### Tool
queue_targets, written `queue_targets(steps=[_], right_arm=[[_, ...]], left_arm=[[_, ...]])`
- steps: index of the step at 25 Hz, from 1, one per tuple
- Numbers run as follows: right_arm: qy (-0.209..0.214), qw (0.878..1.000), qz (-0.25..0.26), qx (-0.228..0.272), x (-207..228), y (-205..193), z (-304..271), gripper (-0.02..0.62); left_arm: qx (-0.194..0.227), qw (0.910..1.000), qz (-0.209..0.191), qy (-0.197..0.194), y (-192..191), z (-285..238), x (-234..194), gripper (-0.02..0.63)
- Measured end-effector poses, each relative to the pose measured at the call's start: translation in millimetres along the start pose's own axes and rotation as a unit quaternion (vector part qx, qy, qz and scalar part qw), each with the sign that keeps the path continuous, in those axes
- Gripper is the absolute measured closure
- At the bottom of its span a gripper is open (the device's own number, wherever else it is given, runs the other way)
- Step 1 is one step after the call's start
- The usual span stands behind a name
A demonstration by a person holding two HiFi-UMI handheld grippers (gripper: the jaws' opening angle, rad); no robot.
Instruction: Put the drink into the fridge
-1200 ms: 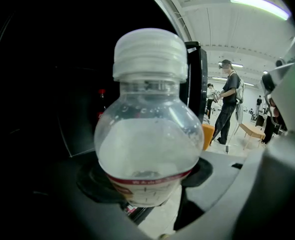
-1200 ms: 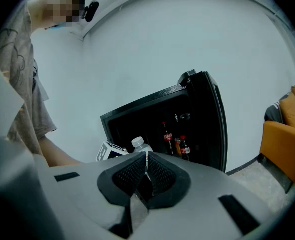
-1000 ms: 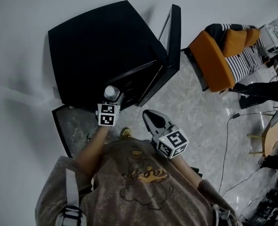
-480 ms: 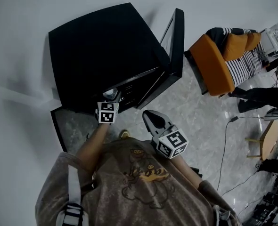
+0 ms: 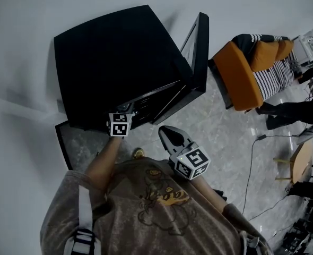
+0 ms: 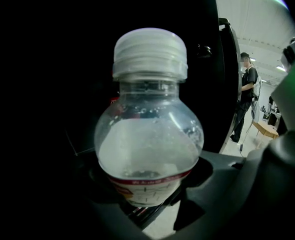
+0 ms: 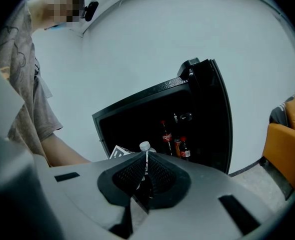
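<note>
Seen from above, a black fridge fills the picture toward 11 o'clock, with its door swung open toward 1 o'clock. The left gripper reaches to the fridge's open front. Its fingers stand wide and are clamped on the drink, a clear bottle of cloudy liquid with a white cap, gripped low around the label and upright. The drink is at the mouth of the fridge, not yet set down inside. The right gripper hangs at 4 o'clock from the left one, its fingers pressed together on nothing. Its own view shows dark bottles standing inside the fridge.

The grip sits low on a tall bottle, so the top could tip if the cap catches the fridge's upper edge. Pushed in too far, the drink might knock over the bottles already there.
</note>
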State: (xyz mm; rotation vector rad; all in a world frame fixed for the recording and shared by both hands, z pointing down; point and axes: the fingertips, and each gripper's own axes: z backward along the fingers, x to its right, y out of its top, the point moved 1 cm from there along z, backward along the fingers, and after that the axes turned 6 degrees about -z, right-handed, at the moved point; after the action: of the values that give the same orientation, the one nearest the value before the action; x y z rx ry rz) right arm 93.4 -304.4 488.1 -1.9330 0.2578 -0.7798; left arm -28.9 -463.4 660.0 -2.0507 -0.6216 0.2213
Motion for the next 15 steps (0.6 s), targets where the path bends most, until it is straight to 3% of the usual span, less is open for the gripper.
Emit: queue_targets(steps=[15], right_arm=[[0.005,1.0,-0.002,-0.009,7,0,-3,0.569]], left_arm=[[-0.01,0.9999,-0.008,0.007,-3,-21,-2,0.302]])
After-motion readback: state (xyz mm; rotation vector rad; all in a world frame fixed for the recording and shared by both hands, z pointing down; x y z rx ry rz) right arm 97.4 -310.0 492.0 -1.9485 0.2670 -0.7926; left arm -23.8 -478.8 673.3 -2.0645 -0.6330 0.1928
